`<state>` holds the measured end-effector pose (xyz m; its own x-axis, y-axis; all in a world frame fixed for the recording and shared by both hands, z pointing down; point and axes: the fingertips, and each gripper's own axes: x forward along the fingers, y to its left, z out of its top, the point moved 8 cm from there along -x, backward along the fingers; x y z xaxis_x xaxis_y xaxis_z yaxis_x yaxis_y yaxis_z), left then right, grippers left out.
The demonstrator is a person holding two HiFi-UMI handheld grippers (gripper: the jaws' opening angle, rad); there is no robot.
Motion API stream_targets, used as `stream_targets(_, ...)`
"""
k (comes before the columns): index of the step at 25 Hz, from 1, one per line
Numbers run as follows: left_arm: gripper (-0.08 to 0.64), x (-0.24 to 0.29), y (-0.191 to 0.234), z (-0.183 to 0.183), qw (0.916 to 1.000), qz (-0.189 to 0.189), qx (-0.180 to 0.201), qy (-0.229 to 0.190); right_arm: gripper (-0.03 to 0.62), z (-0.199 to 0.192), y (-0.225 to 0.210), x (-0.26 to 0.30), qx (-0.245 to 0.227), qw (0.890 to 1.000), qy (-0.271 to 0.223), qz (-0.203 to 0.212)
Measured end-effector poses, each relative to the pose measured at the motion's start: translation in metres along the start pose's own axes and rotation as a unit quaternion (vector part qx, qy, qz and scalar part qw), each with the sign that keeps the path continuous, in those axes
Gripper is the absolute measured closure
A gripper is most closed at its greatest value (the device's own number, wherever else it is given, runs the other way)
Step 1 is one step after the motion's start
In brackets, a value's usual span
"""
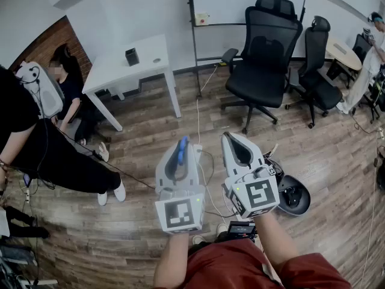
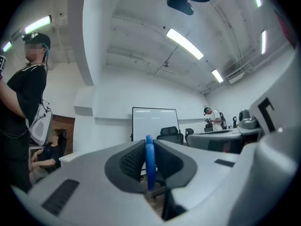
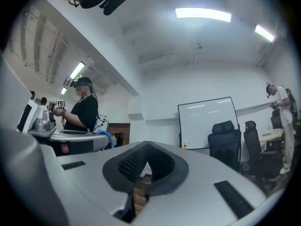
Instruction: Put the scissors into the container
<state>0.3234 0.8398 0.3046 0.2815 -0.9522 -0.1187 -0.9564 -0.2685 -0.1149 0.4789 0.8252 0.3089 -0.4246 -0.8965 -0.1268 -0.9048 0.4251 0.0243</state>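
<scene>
The scissors show only as a blue handle loop (image 2: pixel 149 164) pinched between the jaws of my left gripper (image 2: pixel 148 147), which is shut on it. In the head view the blue loop (image 1: pixel 182 144) sticks out of the left gripper (image 1: pixel 180 151), held at waist height over the floor. My right gripper (image 1: pixel 235 143) is alongside it, shut with nothing between its pads (image 3: pixel 134 166). The blue loop (image 3: pixel 106 137) also shows at the left of the right gripper view. A small dark container (image 1: pixel 132 56) stands on a white table (image 1: pixel 114 71), far ahead to the left.
Two black office chairs (image 1: pixel 261 53) stand ahead to the right, below a whiteboard (image 1: pixel 246 2). A person in black (image 1: pixel 36 143) stands at the left and another sits by the white table. Cables (image 1: pixel 204 161) and a round black base (image 1: pixel 293 194) lie on the wooden floor.
</scene>
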Motion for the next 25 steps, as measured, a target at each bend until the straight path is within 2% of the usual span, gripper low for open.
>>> stream_targets(7, 0.508, 0.008, -0.028, -0.005, 0.9999, -0.002, -0.013, 0.002, 0.584, -0.001, -0.026, -0.016, -0.019, 1.000, 0.000, -0.022)
stream_targets(10, 0.508, 0.011, -0.036, -0.004, 1.0000, -0.003, -0.008, -0.003, 0.584, 0.000, -0.035, -0.021, -0.017, 0.999, 0.009, -0.030)
stream_targets(19, 0.508, 0.028, -0.056, -0.010, 1.0000, -0.003, -0.006, 0.006, 0.584, -0.010, -0.071, -0.027, 0.010, 0.999, 0.001, -0.046)
stream_targets(25, 0.508, 0.045, -0.071, -0.016, 1.0000, 0.001, 0.005, 0.008, 0.584, -0.025, -0.096, -0.025, 0.025, 0.999, -0.005, -0.035)
